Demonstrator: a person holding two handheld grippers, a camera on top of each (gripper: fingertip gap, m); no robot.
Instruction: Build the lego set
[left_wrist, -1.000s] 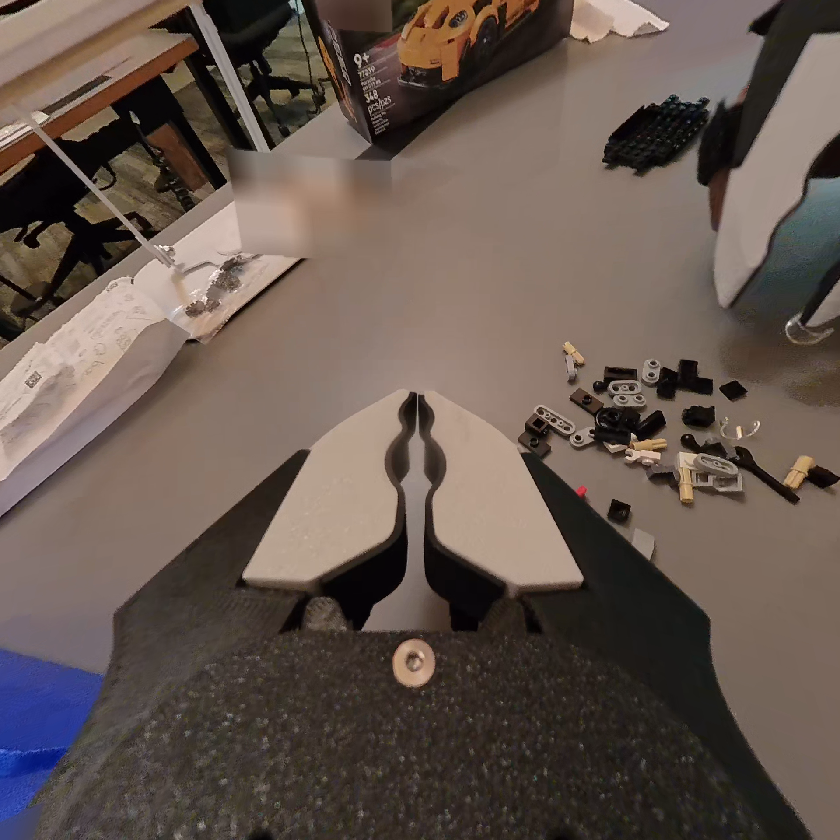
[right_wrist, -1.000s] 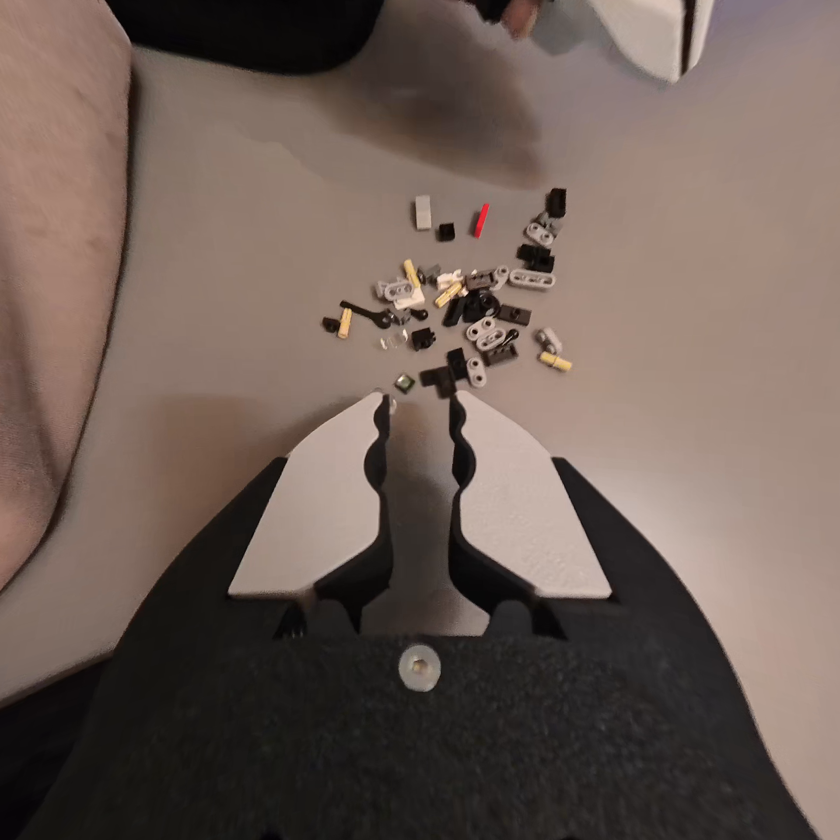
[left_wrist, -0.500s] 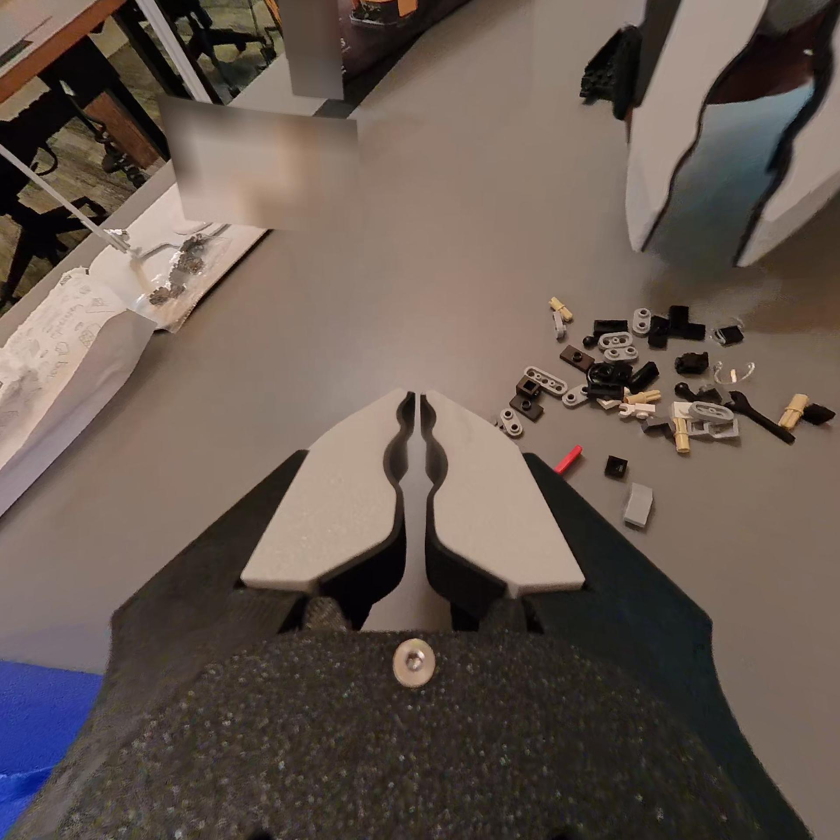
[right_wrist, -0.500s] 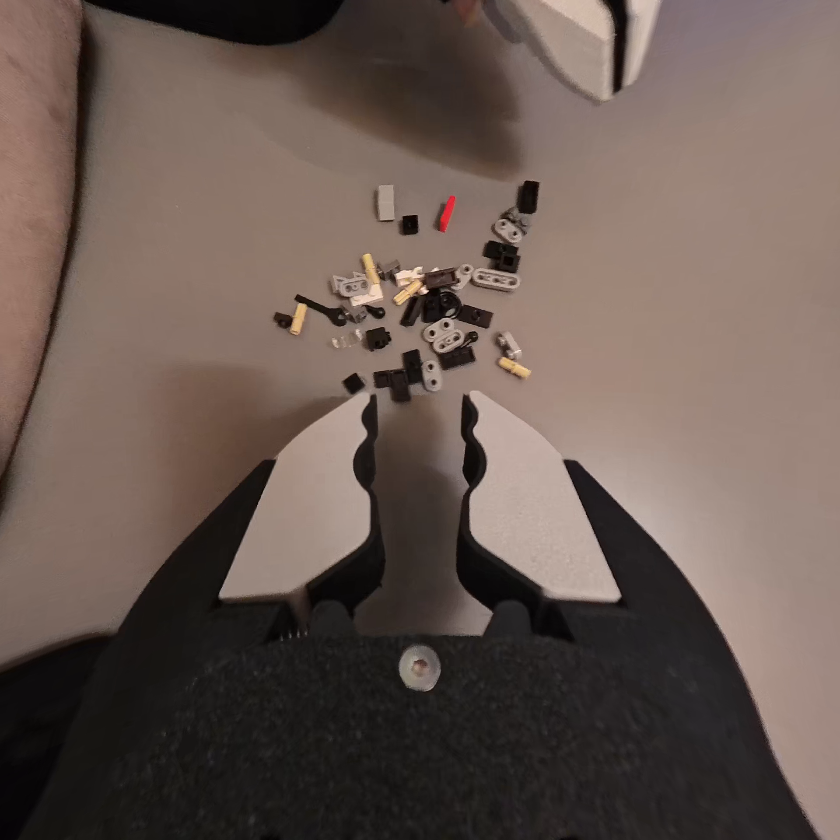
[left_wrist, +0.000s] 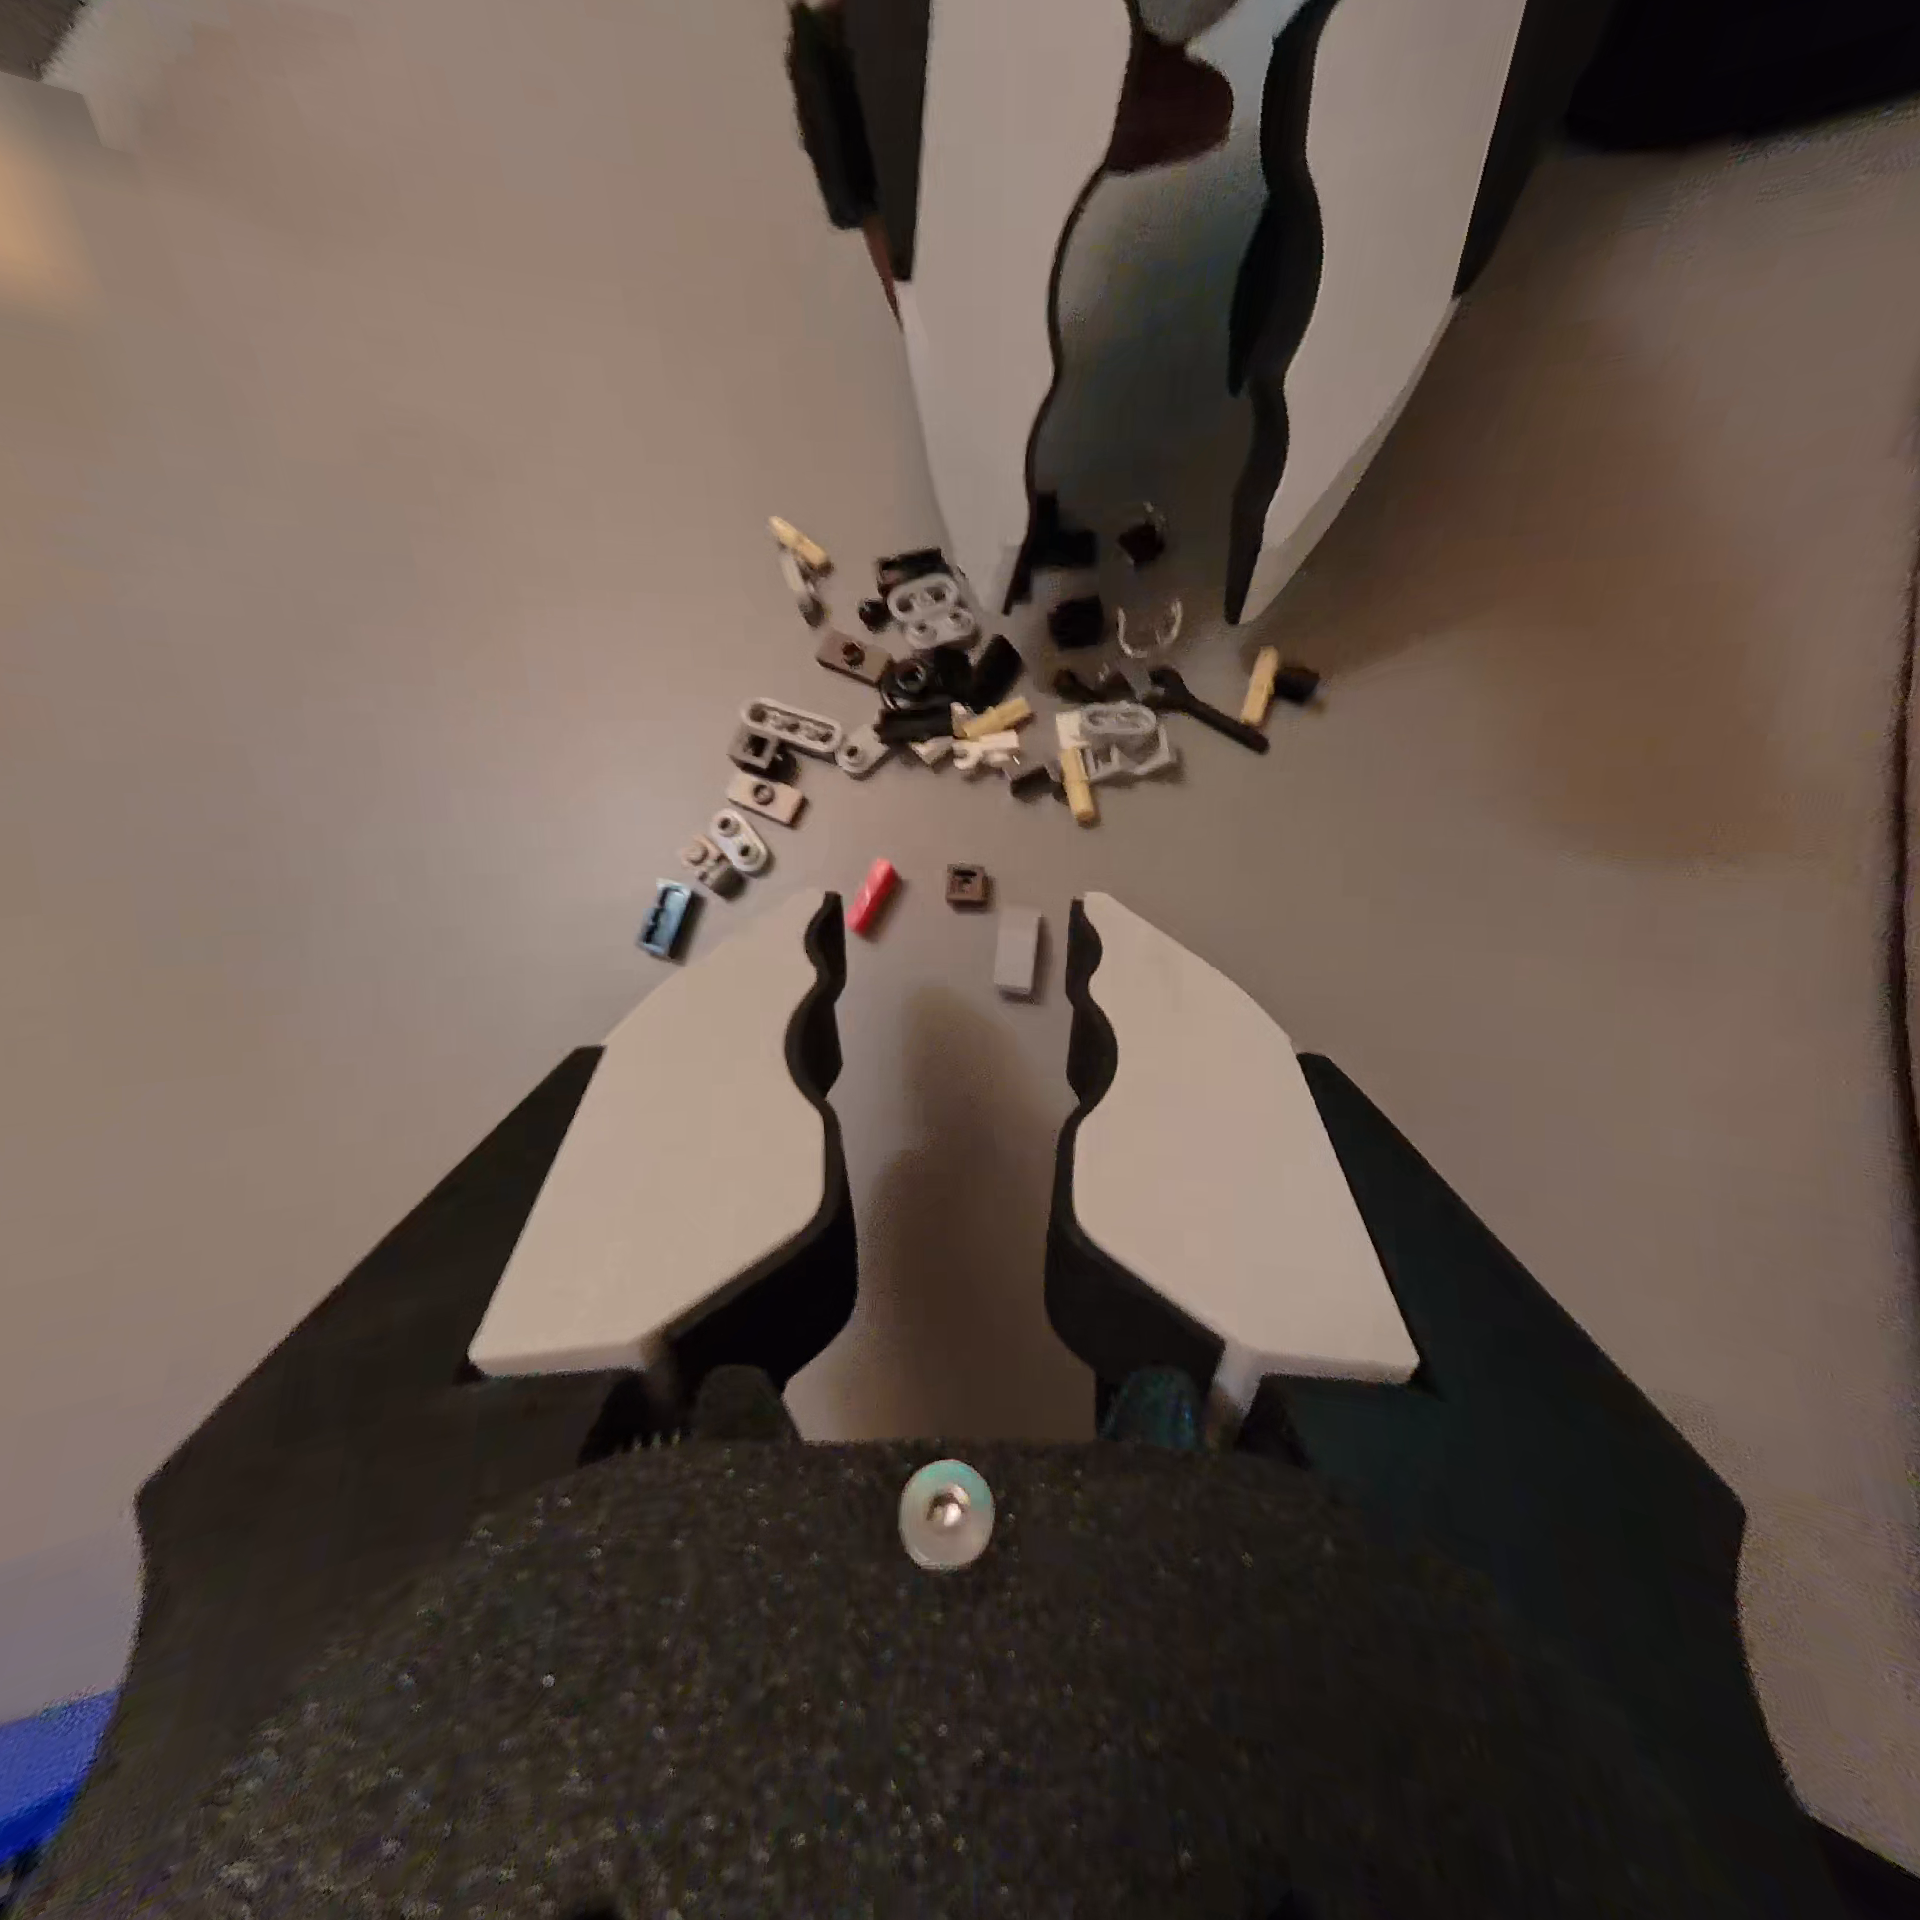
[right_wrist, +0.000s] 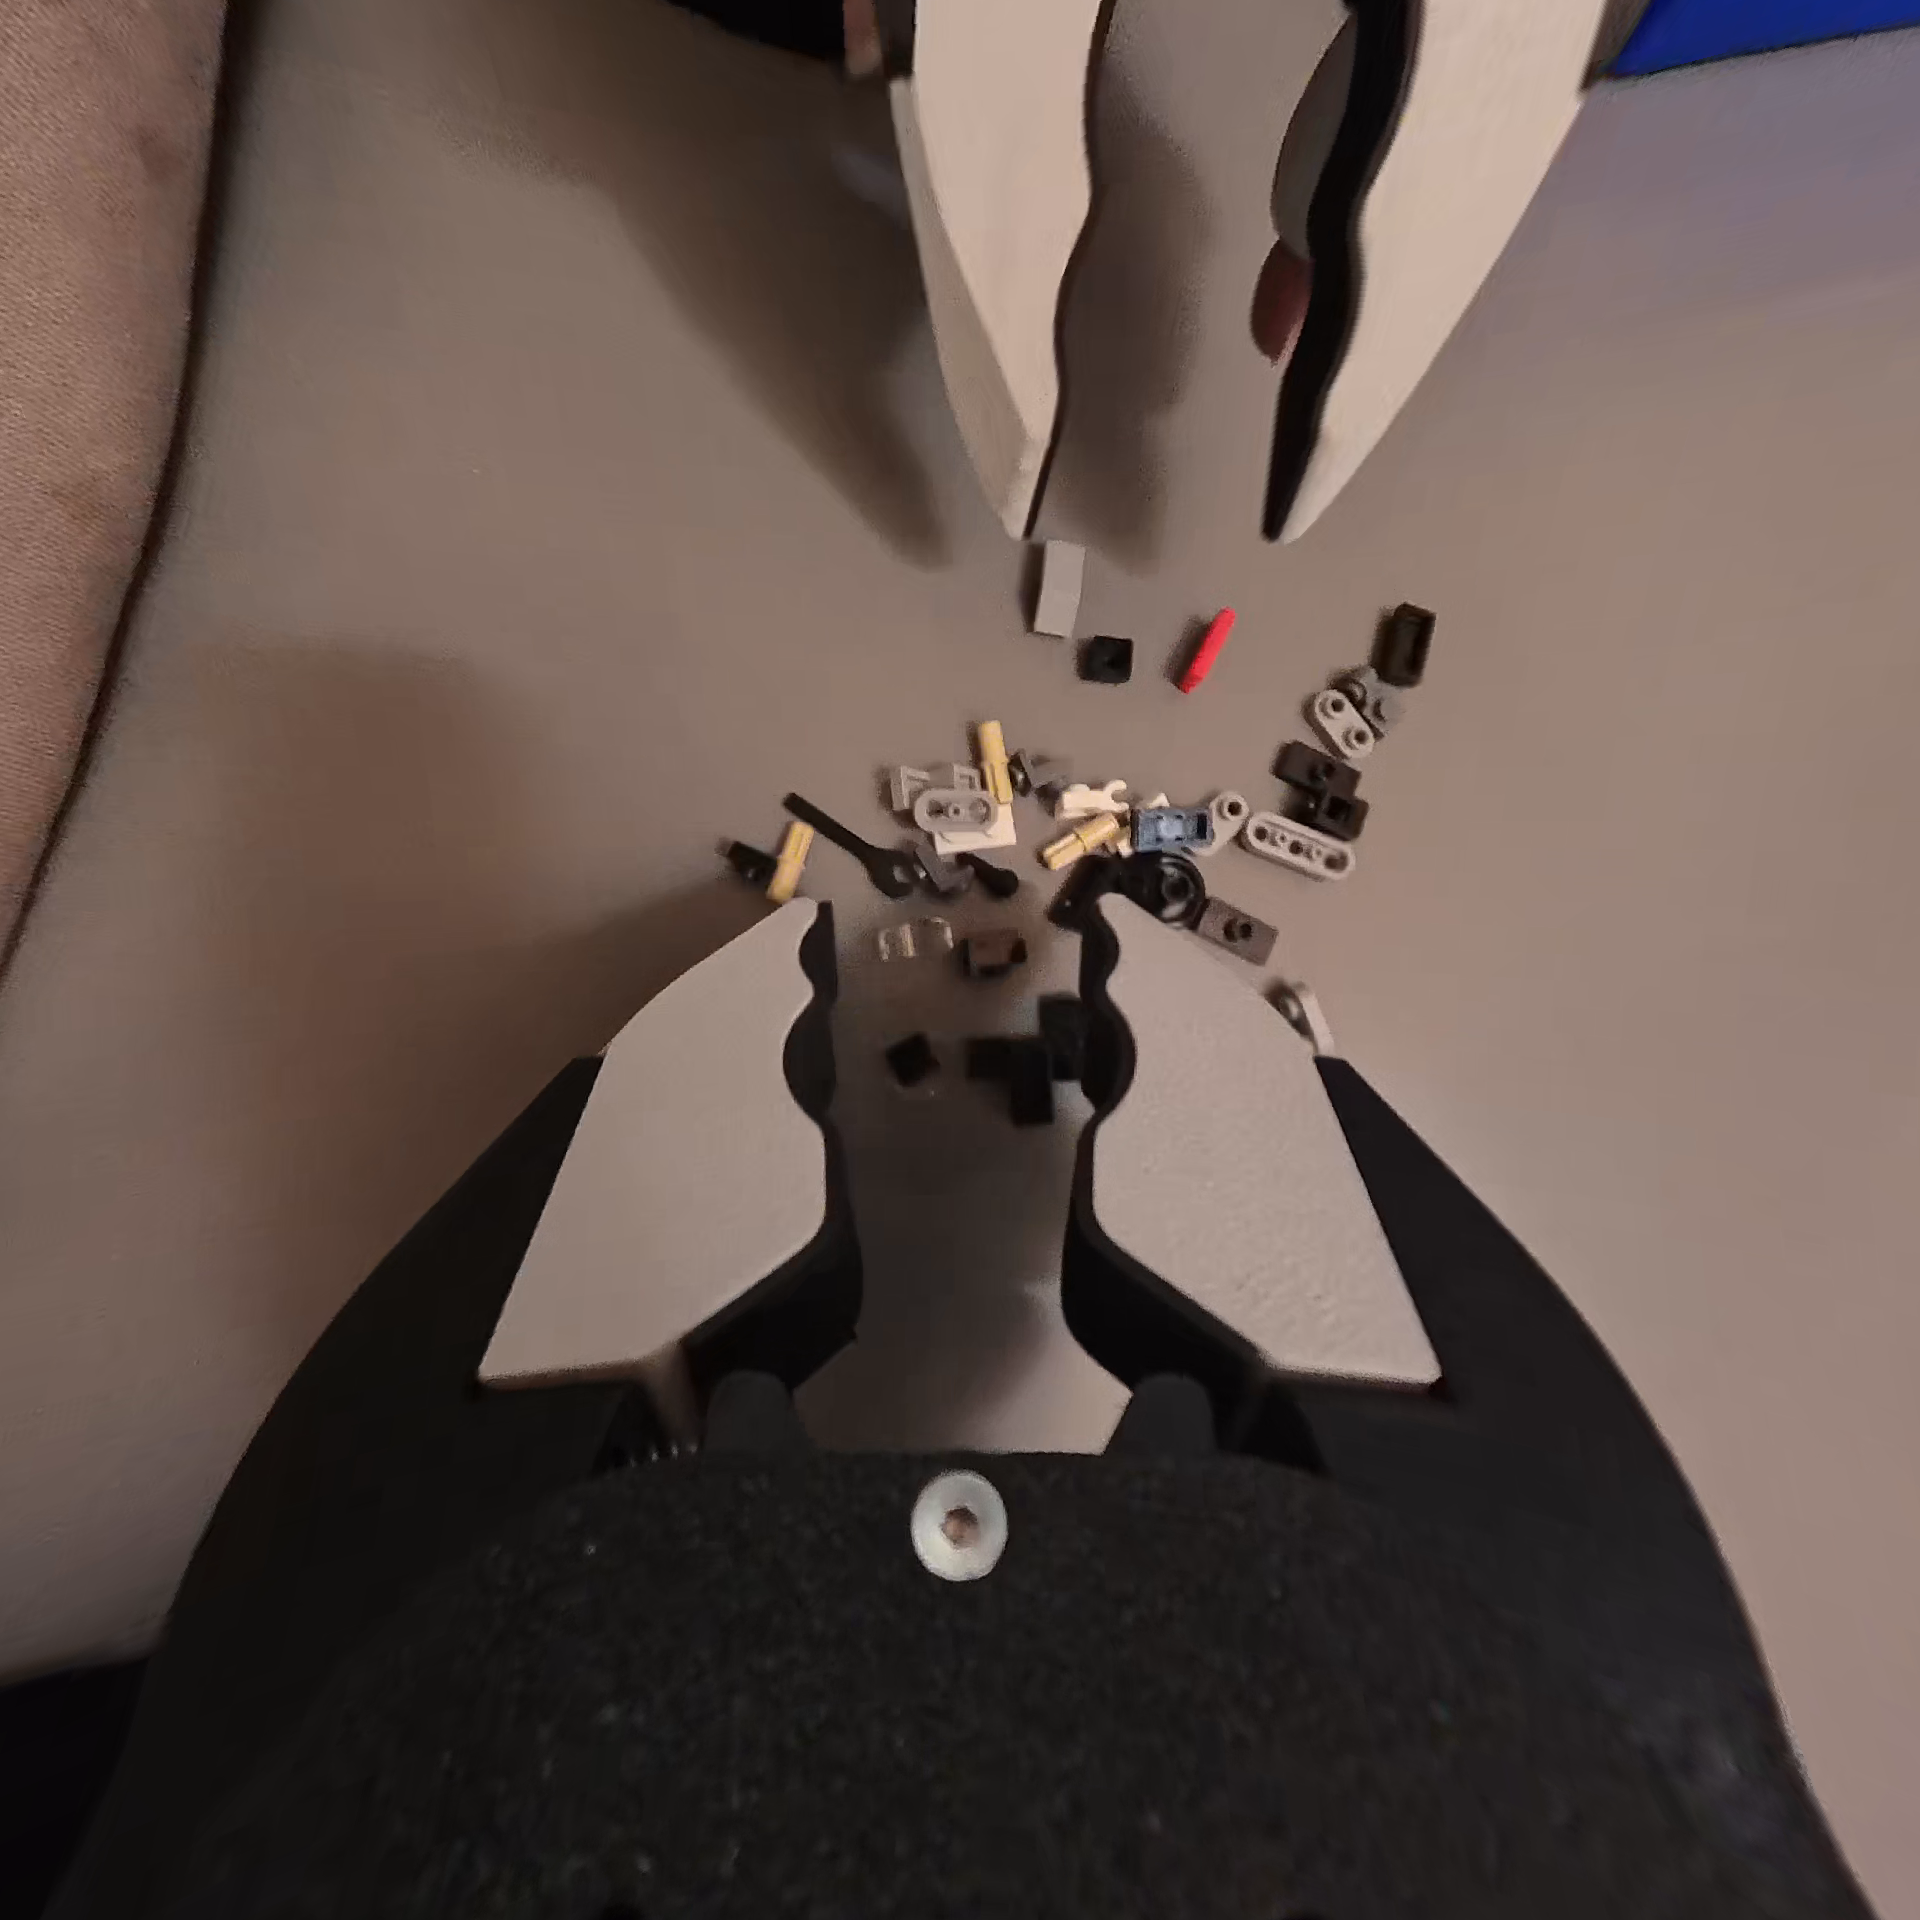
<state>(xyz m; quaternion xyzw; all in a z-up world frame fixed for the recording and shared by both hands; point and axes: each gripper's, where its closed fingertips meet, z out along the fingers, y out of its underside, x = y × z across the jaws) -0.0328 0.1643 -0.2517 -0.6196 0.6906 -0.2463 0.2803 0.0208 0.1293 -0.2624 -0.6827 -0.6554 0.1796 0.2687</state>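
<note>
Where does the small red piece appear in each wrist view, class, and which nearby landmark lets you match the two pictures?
Left wrist view: red piece lies near centre, just beyond the left gripper tips.
Right wrist view: red piece lies upper right of centre, far side of the pile.
Shared landmark: the light grey tile.

Loose lego pieces (left_wrist: 966, 717) crowd the table (left_wrist: 416, 520) centre; bare surface flanks them. Opposing right gripper (left_wrist: 1132, 613) blocks the far side.

red piece (left_wrist: 871, 894), grey table (left_wrist: 416, 520)
</note>
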